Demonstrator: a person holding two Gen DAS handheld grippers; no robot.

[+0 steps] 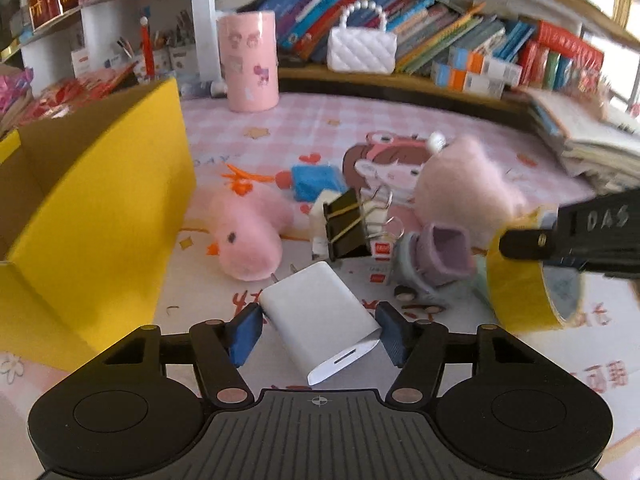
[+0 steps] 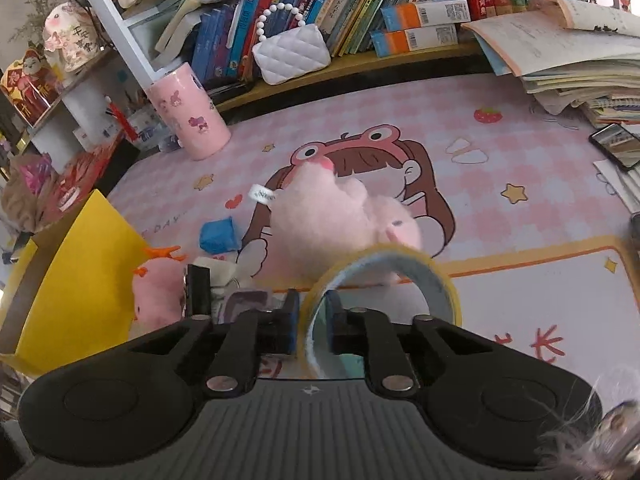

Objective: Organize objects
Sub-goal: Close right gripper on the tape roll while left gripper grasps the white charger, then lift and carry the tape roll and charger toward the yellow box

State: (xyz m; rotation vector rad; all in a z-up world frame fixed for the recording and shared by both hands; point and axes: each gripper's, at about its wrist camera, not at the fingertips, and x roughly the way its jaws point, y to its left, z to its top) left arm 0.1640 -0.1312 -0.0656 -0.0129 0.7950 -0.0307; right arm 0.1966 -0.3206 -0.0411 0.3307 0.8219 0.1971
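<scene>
My left gripper (image 1: 318, 330) has its blue pads on both sides of a white charger block (image 1: 320, 320) and holds it just above the mat. My right gripper (image 2: 312, 322) is shut on the wall of a yellow tape roll (image 2: 384, 280), one pad outside, one inside; the roll also shows in the left wrist view (image 1: 528, 292). A yellow cardboard box (image 1: 100, 208) stands open at the left, and it also shows in the right wrist view (image 2: 76, 280). On the mat lie a pink chick plush (image 1: 248, 236), a larger pink plush (image 2: 336, 220), a black binder clip (image 1: 344, 224), a blue block (image 1: 316, 182) and a small purple shoe (image 1: 444, 254).
A pink cylinder holder (image 1: 250, 60) stands at the back of the mat. A white quilted purse (image 1: 362, 46) sits on the book shelf. A stack of open books (image 2: 580, 52) and a phone (image 2: 618, 146) lie at the right.
</scene>
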